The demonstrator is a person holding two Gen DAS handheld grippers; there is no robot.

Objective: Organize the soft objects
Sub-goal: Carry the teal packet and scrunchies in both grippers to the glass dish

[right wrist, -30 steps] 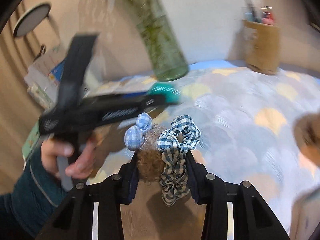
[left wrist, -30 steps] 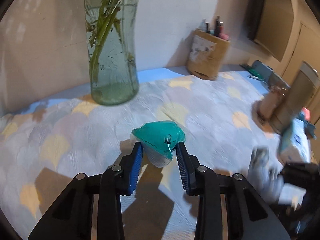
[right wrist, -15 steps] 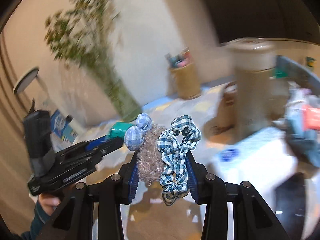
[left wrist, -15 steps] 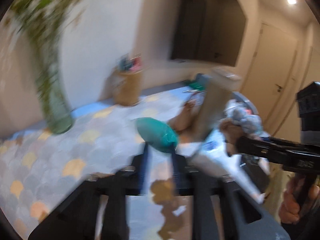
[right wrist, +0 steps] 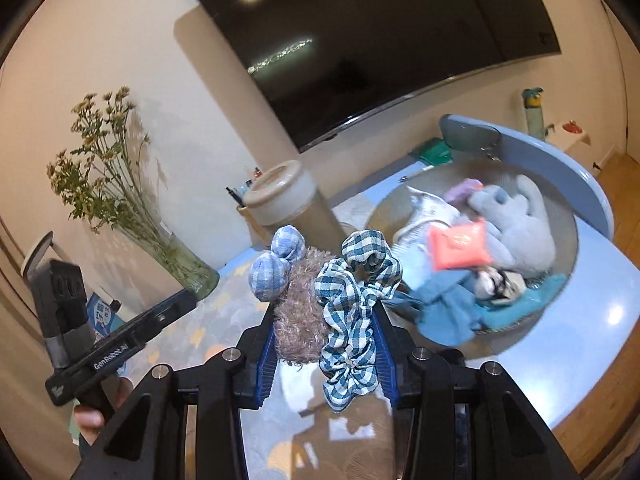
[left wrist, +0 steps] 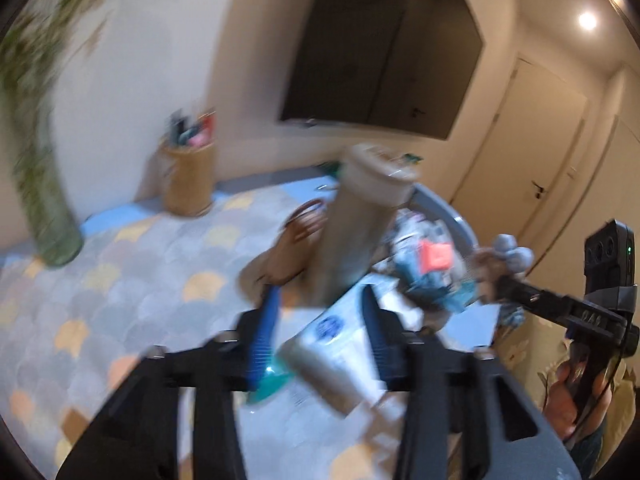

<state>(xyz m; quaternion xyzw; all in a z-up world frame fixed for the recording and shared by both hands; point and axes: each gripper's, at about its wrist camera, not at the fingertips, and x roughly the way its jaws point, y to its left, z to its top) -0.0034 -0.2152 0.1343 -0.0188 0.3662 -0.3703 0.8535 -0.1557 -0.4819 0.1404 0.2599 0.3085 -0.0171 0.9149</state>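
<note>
The right tongs (right wrist: 324, 344) grip two scrunchies (right wrist: 352, 300), aimed toward the basket (right wrist: 576, 236) ahead for sorting; the left tongs (left wrist: 316, 328) are opening, a teal item (left wrist: 268, 386) dropping beneath them.

Overall light: warm indoor light, fairly dim, cream walls evenly lit.
Sources: a recessed ceiling spot (left wrist: 587, 20) glows upper right in the left wrist view; two more spots show as reflections in the dark screen (right wrist: 360, 40).
Glare: a bright patch on the blue worktop (right wrist: 614, 314); a pale streak reflected across the screen.
Shadows: soft plant shadow on the wall behind the vase (right wrist: 188, 276).
Blur: left wrist view is smeared all over, the left tongs (left wrist: 318, 316) and grey cylinder (left wrist: 356, 232) streaked; right wrist view is sharp, only the basket (right wrist: 576, 240) contents slightly soft.
Distortion: strong fisheye bending, dark vignette in every corner.
</note>
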